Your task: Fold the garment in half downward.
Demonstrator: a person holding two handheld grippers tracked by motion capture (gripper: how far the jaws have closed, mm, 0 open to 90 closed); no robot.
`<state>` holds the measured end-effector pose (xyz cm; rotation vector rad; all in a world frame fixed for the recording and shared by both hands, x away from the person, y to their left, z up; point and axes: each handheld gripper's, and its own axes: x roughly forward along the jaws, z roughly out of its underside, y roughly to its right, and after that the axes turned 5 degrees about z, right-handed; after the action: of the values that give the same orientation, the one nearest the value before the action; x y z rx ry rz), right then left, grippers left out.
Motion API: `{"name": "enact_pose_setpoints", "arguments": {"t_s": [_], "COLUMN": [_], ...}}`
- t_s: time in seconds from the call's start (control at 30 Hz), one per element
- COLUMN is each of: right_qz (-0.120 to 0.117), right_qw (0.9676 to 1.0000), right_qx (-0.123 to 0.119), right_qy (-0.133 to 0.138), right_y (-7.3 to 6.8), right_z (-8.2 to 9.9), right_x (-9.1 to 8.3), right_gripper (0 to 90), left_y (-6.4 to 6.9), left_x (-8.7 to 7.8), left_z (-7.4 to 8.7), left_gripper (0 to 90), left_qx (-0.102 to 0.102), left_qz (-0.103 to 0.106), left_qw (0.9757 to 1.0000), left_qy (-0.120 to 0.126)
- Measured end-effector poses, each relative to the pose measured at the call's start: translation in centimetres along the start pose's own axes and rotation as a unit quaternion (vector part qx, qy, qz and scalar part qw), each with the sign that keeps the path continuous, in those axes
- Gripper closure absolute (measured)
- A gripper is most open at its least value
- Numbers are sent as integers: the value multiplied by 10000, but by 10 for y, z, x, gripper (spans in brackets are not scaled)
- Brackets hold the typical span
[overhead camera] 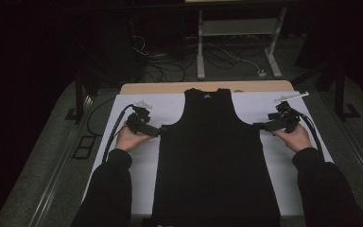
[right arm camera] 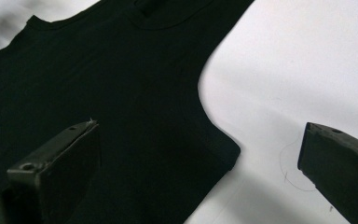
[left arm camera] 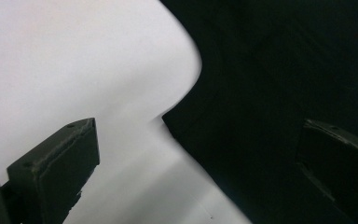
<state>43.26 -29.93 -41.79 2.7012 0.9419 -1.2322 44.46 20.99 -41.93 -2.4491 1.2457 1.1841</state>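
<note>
Fingers of both my grippers stand spread, holding nothing. Between them a black tank top [overhead camera: 216,161] lies flat on the white sheet [overhead camera: 283,165] covering the table [overhead camera: 179,87], long axis running away from me, straps far. My left gripper [overhead camera: 157,131] and right gripper [overhead camera: 261,126] each point inward at an armpit corner, equally near.

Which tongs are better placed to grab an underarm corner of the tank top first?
Right tongs, probably: open jaws straddle the black tank top at its underarm corner. Left tongs are open too, nearly level.
</note>
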Motion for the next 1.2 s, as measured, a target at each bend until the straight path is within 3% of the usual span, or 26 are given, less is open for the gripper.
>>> {"name": "enact_pose_setpoints", "arguments": {"t_s": [0.63,0.77,1.2], "right_qz": [6,-49,87], "right_qw": [9994,9993,9992], "right_qx": [19,42,20], "right_qy": [-351,-357,-394], "right_y": [1,2,2], "right_z": [6,7,8], "right_x": [21,23,29], "right_gripper": [0,84,199], "left_y": [-4,-3,-2], "left_x": [17,20,21], "left_z": [9,12,11], "left_gripper": [0,0,227], "left_qx": [-273,-221,-161], "left_qz": [173,143,23], "left_qw": [9995,9996,9998], "left_qy": [29,-72,145]}}
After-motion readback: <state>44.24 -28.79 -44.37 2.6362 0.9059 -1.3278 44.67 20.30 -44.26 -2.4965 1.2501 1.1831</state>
